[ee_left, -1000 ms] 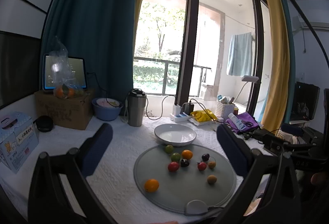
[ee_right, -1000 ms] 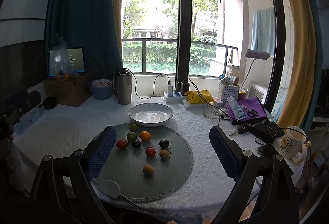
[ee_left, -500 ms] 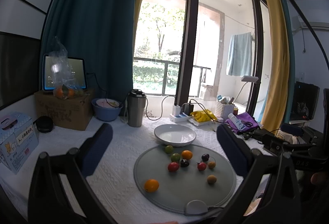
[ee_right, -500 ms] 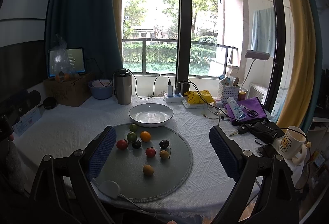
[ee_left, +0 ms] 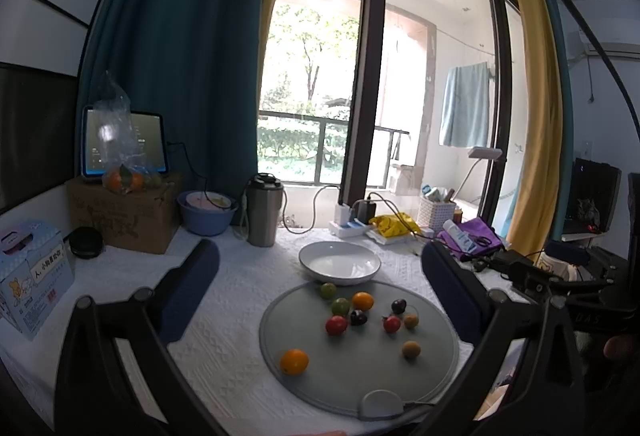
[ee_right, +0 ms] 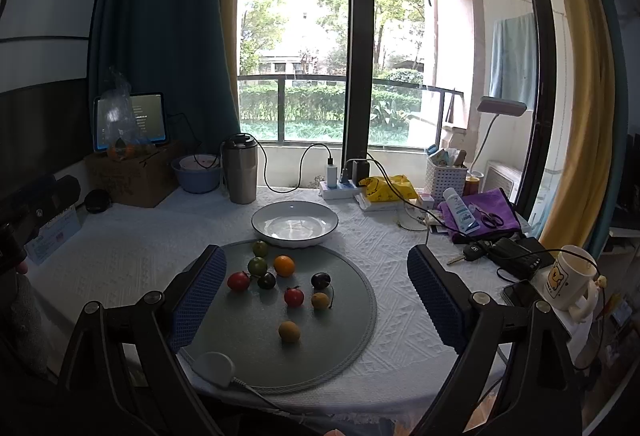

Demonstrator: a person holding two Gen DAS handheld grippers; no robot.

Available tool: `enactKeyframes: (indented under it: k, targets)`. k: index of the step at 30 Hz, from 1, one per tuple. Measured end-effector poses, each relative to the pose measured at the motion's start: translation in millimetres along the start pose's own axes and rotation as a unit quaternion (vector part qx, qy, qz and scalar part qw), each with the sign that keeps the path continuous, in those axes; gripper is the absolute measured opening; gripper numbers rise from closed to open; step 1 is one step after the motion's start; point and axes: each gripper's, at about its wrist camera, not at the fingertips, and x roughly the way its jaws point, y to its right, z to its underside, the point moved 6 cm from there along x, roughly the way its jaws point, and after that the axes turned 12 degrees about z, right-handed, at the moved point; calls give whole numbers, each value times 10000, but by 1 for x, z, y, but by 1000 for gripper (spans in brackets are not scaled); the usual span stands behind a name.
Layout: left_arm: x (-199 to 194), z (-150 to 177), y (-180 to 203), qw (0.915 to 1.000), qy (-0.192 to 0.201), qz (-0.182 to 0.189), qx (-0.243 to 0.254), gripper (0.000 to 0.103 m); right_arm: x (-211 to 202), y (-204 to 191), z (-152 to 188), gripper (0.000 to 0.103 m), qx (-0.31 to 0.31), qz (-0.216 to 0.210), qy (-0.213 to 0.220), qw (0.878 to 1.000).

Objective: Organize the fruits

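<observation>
Right wrist view | small round fruits (ee_right: 285, 286) lie on the round grey mat (ee_right: 352, 340) | white bowl (ee_right: 295, 226) empty | both tools (ee_right: 316, 300) wide apart, holding nothing | step: start | next: reach one fruit.

Glossy white bowl (ee_right: 295, 226), matt grey mat (ee_right: 352, 320), textured white cloth (ee_right: 132, 252).

Steel tumbler (ee_right: 239, 168), blue basin (ee_right: 195, 175), cardboard box (ee_right: 134, 175), mug (ee_right: 567, 282)

sunlit balcony window (ee_right: 360, 55), teal curtain (ee_left: 180, 55)
</observation>
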Motion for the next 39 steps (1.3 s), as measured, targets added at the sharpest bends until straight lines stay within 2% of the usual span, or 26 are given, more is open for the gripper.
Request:
enactKeyframes:
  k: [11, 22, 27, 32, 38, 39]
  targets:
    - [5, 2, 0, 9999, -124, 48, 20, 102, 3, -1, 2, 94, 27, -37, -88, 10000]
    - [17, 25, -1, 9989, -462, 78, -68, 102, 19, -5, 14, 94, 0, -93, -330, 9994]
    - [40, 49, -7, 9963, -845, 67, -135, 102, 41, -9, 30, 94, -35, -131, -590, 9982]
    - [77, 90, -20, 9860, -1619, 22, -386, 101, 74, -20, 56, 94, -208, -246, -1048, 9940]
    - [108, 123, -34, 9772, -2078, -183, -402, 101, 108, -26, 81, 92, -203, -437, -1502, 9875]
    - [111, 127, -37, 9756, -2144, -183, -429, 98, 112, -26, 84, 92, -182, -466, -1578, 9862]
